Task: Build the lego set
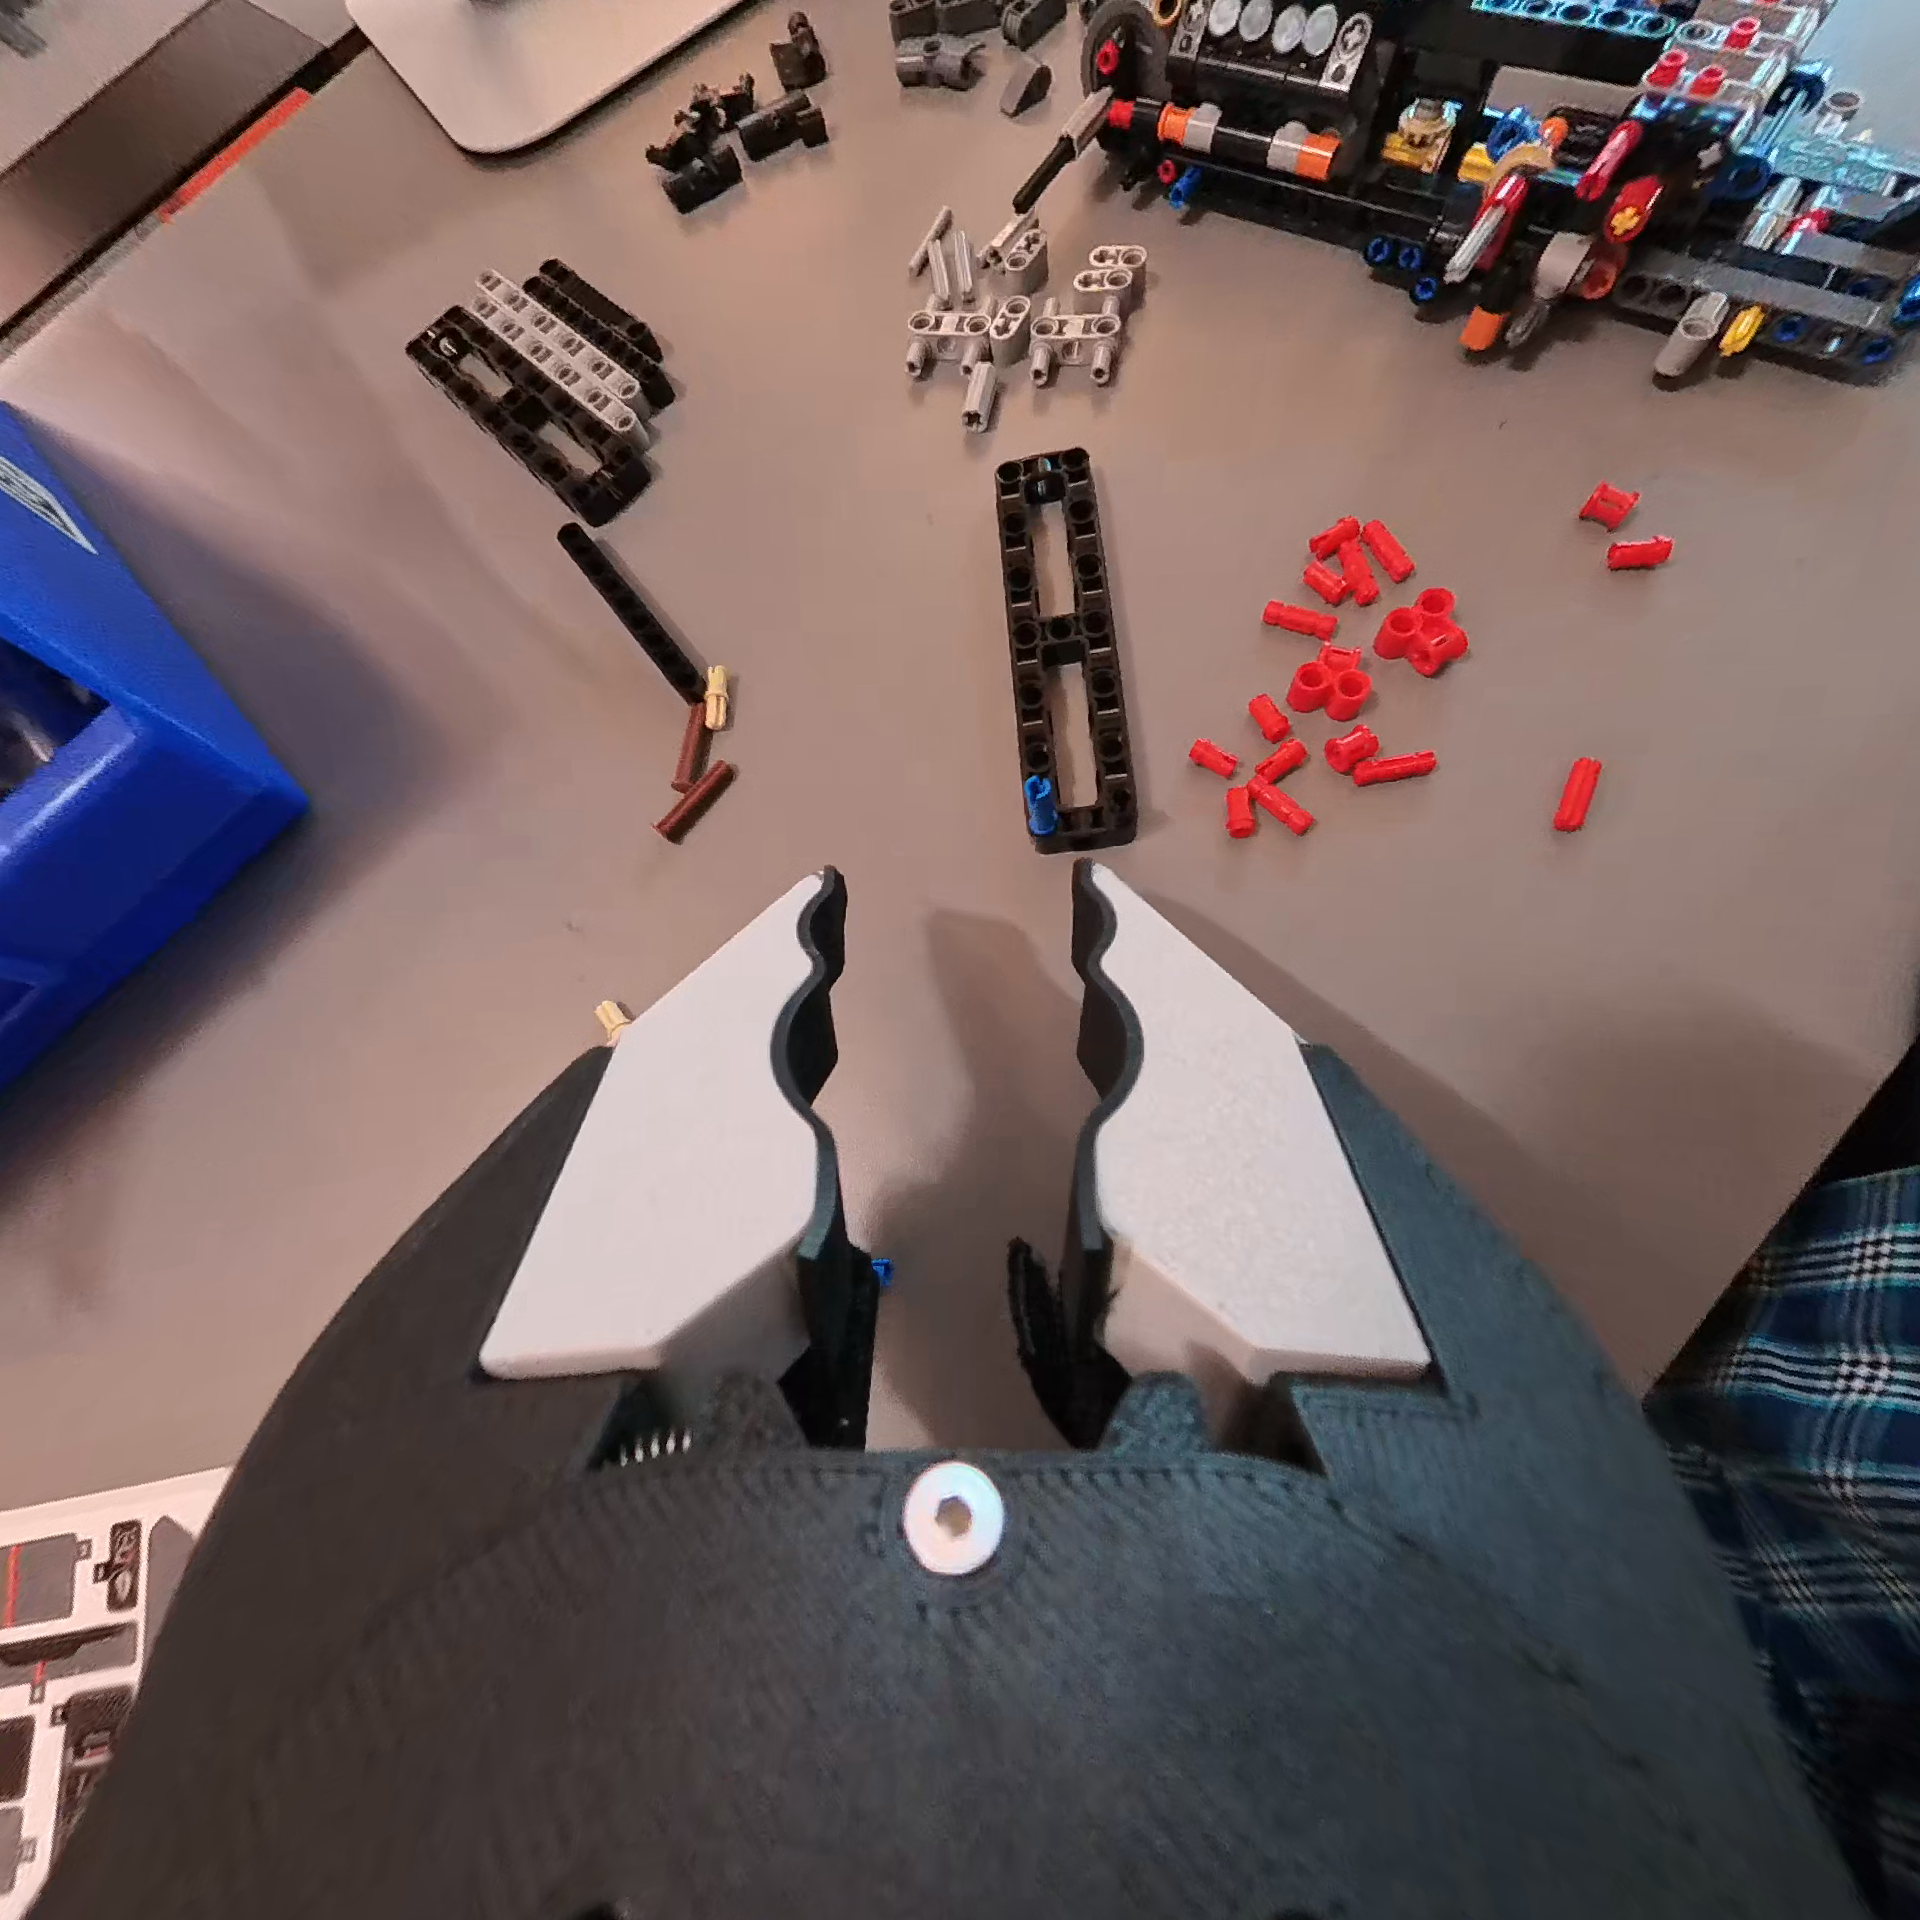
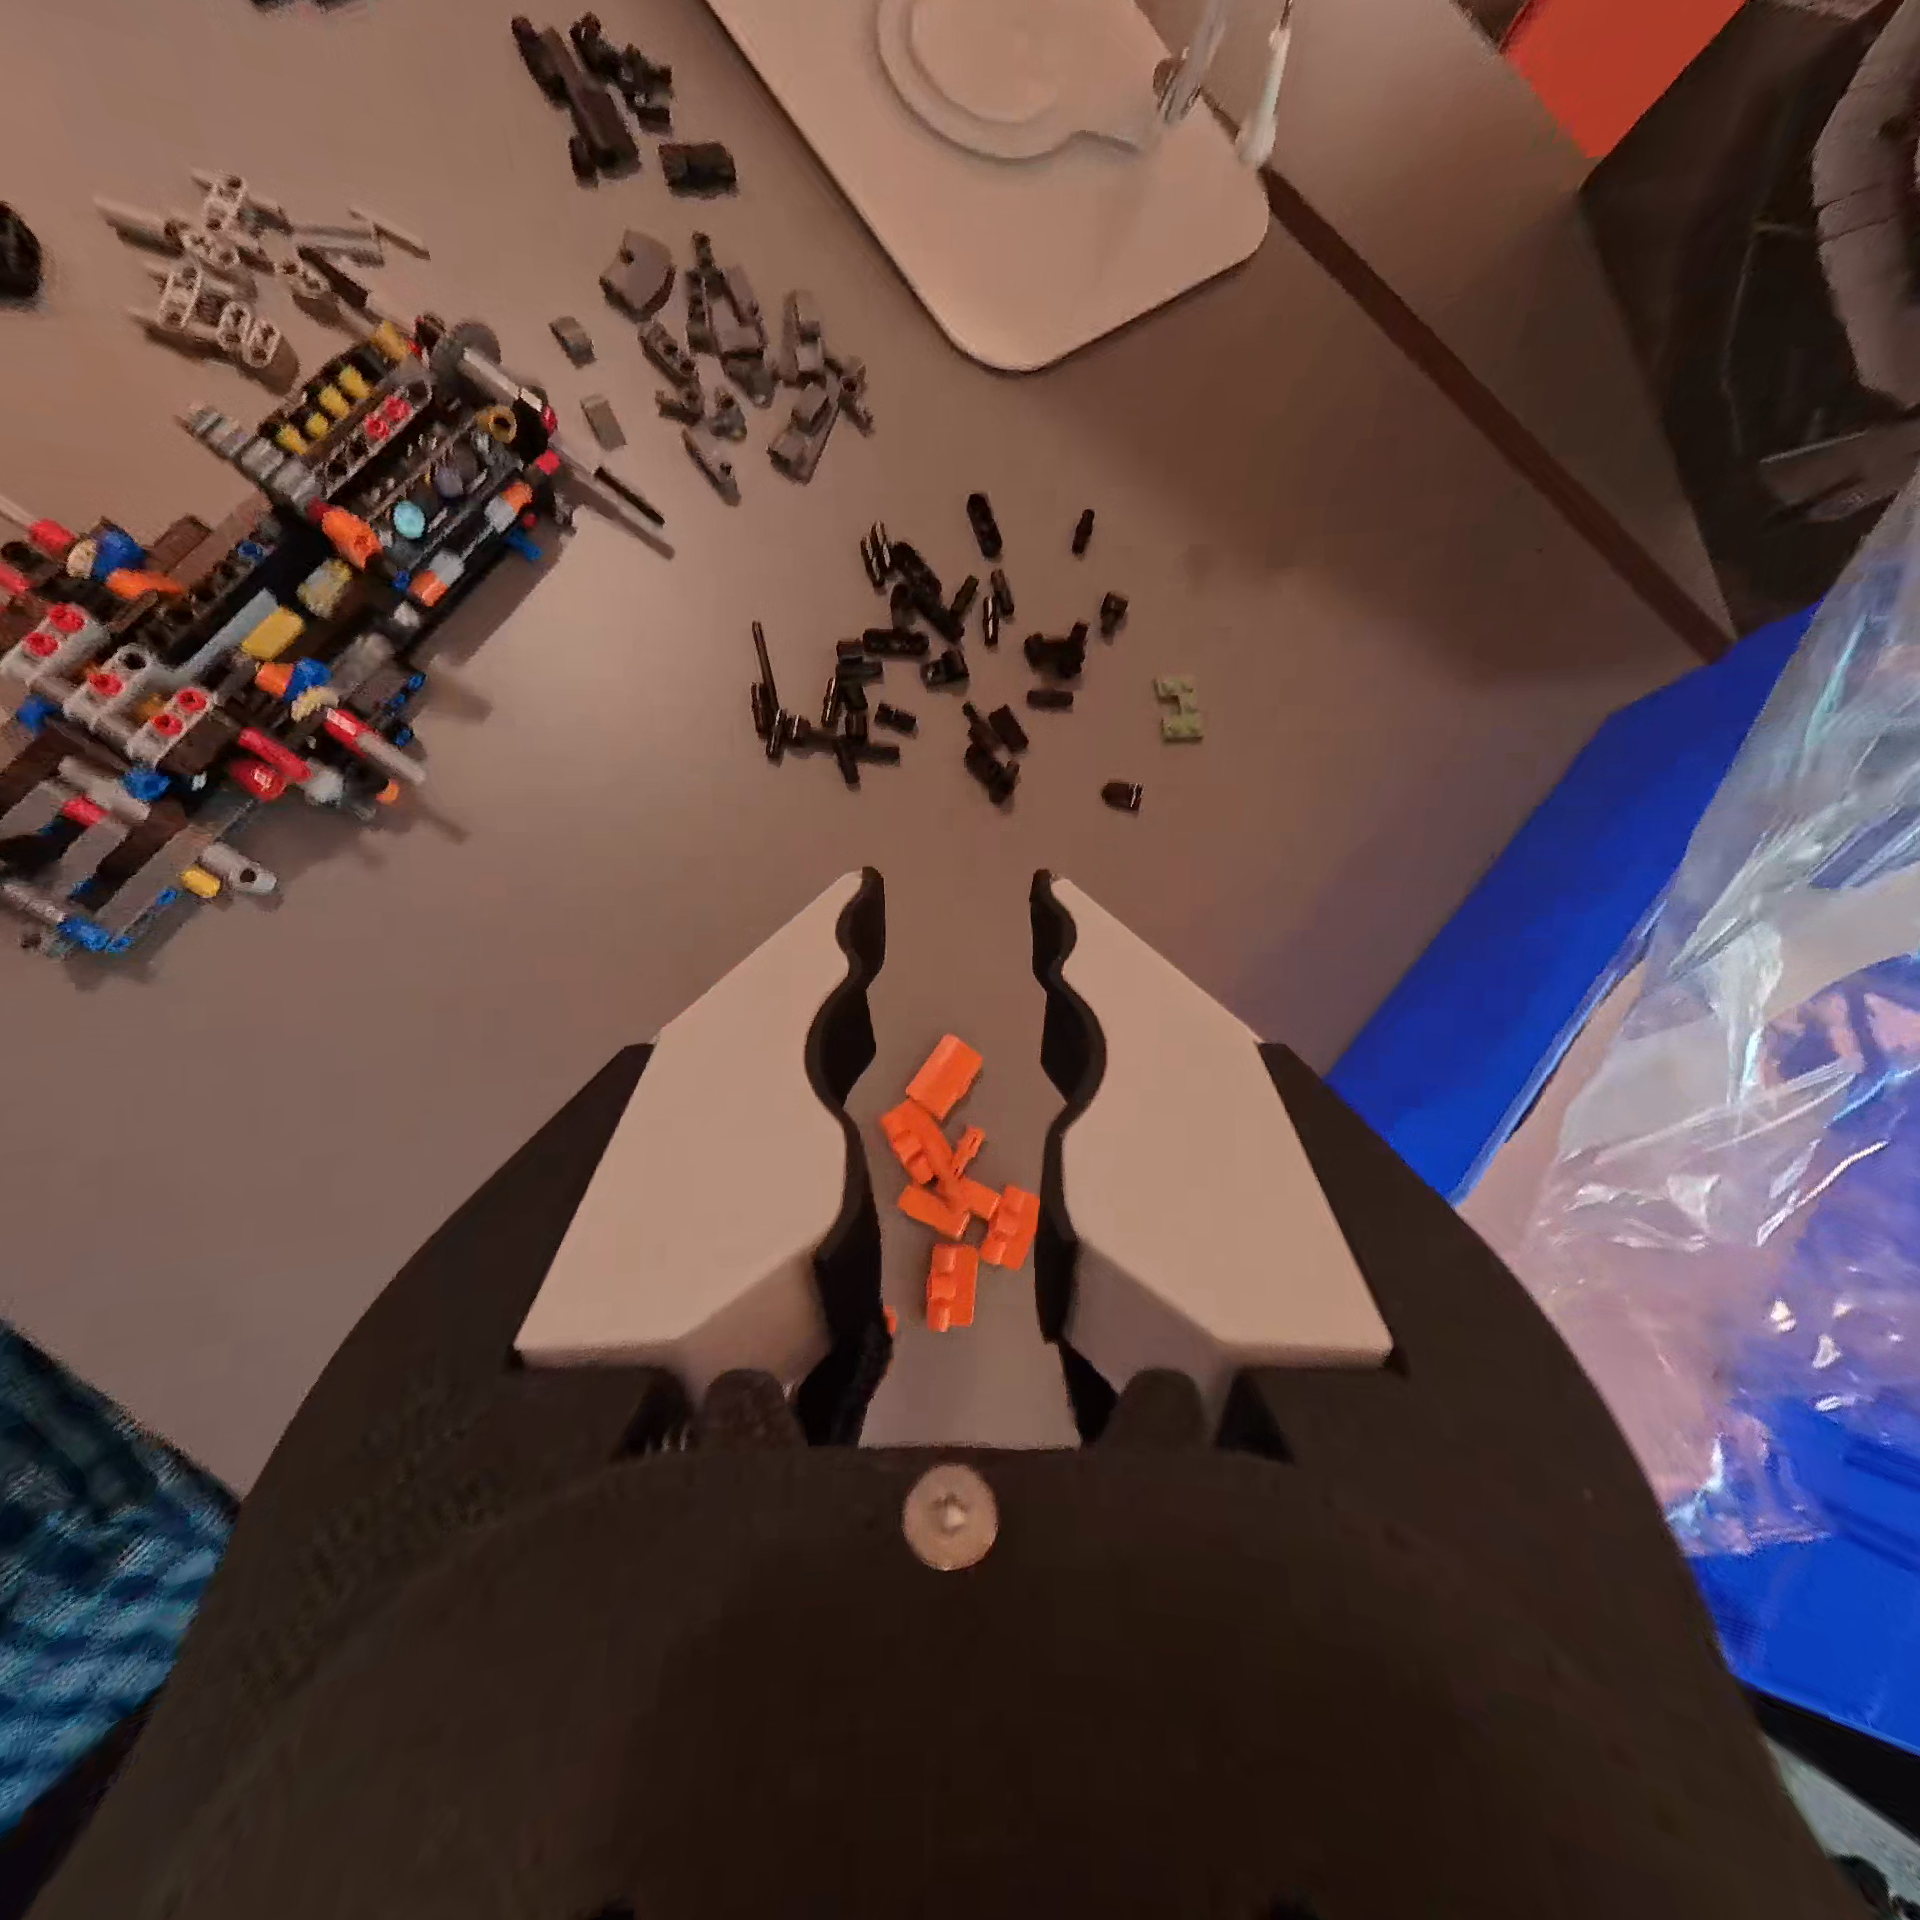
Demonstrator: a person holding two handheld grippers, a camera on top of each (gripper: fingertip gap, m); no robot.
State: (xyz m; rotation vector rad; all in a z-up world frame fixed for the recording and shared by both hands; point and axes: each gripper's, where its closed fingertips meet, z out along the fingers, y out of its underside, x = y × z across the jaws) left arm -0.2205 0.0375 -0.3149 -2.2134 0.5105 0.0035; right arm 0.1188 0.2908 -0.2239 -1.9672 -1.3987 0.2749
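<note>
Left gripper (image 1: 958,883) jaws apart, empty; long black plastic frame with holes (image 1: 1065,649) just ahead. Right gripper (image 2: 956,883) jaws apart above small orange plastic bricks (image 2: 951,1179) on bench.

Grey matte tabletop (image 1: 312,1039) under warm, soft light, faint shadows pooling. Pale rounded-corner stand base (image 2: 1039,208) resting on it at the far side. Table edge (image 2: 1507,416) dropping off to a dark area beyond, orange patch (image 2: 1621,62) behind
</note>
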